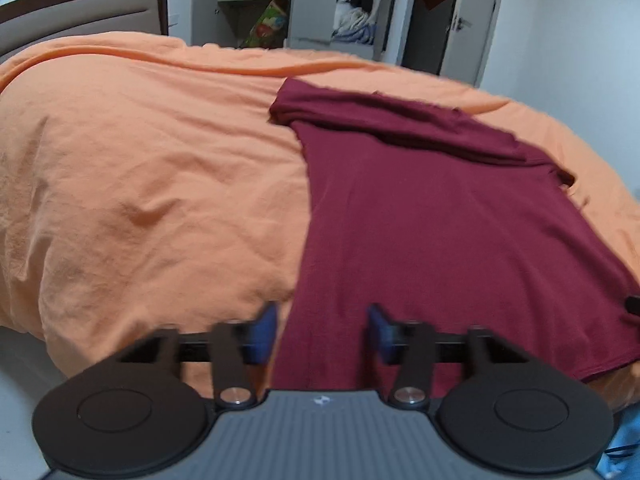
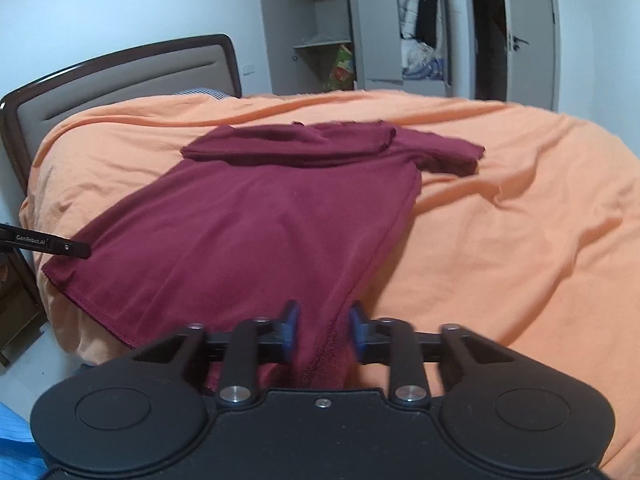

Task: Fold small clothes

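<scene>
Between right gripper jaws, shirt hem bunched.

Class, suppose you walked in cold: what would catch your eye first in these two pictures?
First, the dark red shirt spread on the orange bedcover, its top part folded over. Next, the right gripper at the near hem, fabric bunched between its blue pads. Behind the bed, an open wardrobe shows piled clothes.
</scene>
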{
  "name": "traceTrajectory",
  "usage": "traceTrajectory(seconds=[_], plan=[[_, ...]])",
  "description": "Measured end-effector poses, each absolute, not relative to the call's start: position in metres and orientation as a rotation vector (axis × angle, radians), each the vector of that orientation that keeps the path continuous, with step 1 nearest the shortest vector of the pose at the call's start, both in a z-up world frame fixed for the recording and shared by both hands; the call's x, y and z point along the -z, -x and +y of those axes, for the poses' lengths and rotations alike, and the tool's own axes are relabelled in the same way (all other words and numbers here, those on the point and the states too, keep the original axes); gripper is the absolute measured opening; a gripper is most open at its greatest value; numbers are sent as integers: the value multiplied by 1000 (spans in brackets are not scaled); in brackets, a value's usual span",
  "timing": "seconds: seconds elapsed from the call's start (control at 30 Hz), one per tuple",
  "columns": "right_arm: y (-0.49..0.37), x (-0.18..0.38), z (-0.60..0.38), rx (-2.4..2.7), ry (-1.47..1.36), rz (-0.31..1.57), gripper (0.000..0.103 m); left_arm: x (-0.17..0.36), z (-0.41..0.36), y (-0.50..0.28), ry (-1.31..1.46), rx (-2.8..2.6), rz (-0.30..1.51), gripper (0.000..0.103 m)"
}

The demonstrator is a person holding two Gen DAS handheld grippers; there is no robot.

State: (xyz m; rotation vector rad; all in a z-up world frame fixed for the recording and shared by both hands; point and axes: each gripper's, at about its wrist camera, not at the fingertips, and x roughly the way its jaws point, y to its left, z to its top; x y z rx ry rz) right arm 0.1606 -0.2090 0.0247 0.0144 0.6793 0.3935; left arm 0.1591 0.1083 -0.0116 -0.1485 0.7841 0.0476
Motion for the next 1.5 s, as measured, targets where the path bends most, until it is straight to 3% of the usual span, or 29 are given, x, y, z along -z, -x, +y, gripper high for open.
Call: traceTrajectory(seconds=[0.07,0.17,0.27,0.4,0.8,1.17,1.4,1.5], plan=[[-160,-28,-207,-407,-2,668,55,9,105,-155,140,-57,782,73],[-158,-33,-199,-460,46,638,67,5,98,-152,91,-84,783,83],[-155,-37,-190,-528,89,615,85,0,90,-149,30,-133,770,102],[-152,-38,-173,-604,154,593,98,-2,84,-149,-47,-204,772,103],[-142,-19,-148,-628,303,573,102,1,72,-146,-83,-178,758,103],[-122,8,-119,-693,552,548,86,0,48,-141,-59,-42,691,103],[-128,25,-116,-668,622,610,83,1,45,-137,-43,0,676,103],[-127,24,-119,-639,617,584,69,1,44,-134,-38,25,661,103]])
